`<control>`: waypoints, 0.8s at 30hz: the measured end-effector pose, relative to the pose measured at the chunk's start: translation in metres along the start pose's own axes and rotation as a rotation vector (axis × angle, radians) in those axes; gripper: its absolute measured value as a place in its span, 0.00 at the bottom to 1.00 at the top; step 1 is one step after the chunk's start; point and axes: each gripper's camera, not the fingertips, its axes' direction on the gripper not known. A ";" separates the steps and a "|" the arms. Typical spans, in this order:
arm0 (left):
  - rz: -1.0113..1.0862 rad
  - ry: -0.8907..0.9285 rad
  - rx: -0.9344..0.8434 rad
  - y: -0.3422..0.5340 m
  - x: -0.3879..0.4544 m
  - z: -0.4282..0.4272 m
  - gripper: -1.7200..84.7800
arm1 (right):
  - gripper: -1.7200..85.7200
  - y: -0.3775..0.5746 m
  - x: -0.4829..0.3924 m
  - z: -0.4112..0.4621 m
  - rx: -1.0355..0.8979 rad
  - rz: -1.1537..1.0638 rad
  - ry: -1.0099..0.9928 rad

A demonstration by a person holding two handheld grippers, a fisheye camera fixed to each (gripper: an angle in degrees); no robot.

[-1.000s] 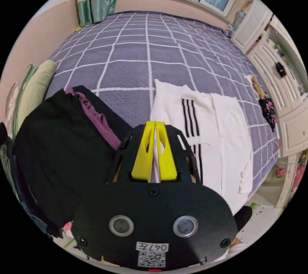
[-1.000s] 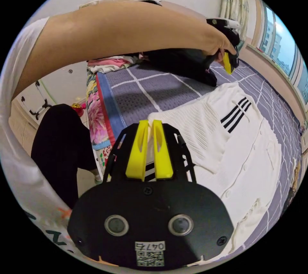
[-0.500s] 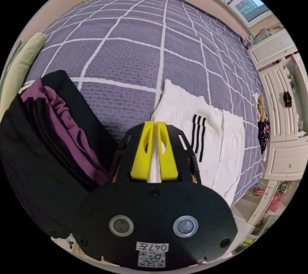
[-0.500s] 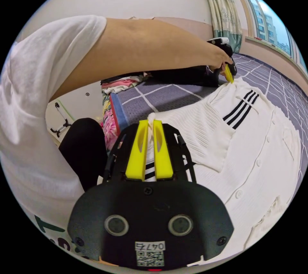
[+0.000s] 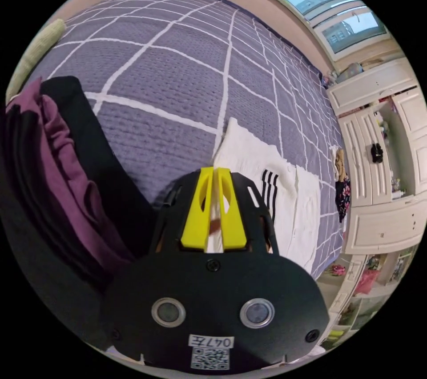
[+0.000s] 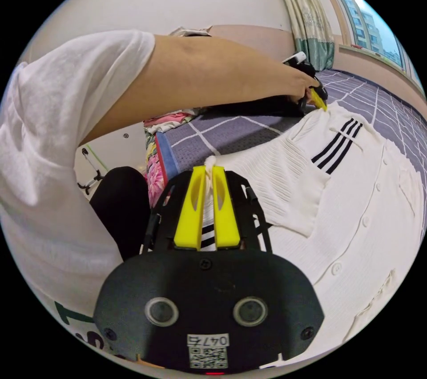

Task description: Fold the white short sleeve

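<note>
The left gripper and right gripper each clamp an edge of the white short sleeve lying on the purple checked bedspread; its soft, light, limp knit looks best held at corners.

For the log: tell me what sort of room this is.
Most likely a bedroom in a home: a wide bed under a purple checked cover, white cupboards along one wall, and a curtained window. Both grippers pinch the white short sleeve on it.
</note>
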 end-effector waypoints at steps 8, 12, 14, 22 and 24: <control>0.017 0.066 -0.013 0.017 0.038 0.000 0.01 | 0.02 0.008 0.011 -0.057 0.107 0.085 0.004; 0.122 -0.035 0.001 0.026 0.100 -0.012 0.01 | 0.02 0.022 0.020 -0.115 0.194 0.163 0.057; 0.197 -0.085 0.031 0.036 0.153 -0.013 0.01 | 0.02 0.032 0.024 -0.144 0.223 0.184 0.103; 0.399 -0.191 -0.015 0.086 0.350 0.068 0.01 | 0.02 0.105 0.050 -0.272 0.201 0.313 0.469; 0.419 -0.205 -0.038 0.098 0.386 0.098 0.01 | 0.02 0.122 0.059 -0.293 0.164 0.353 0.537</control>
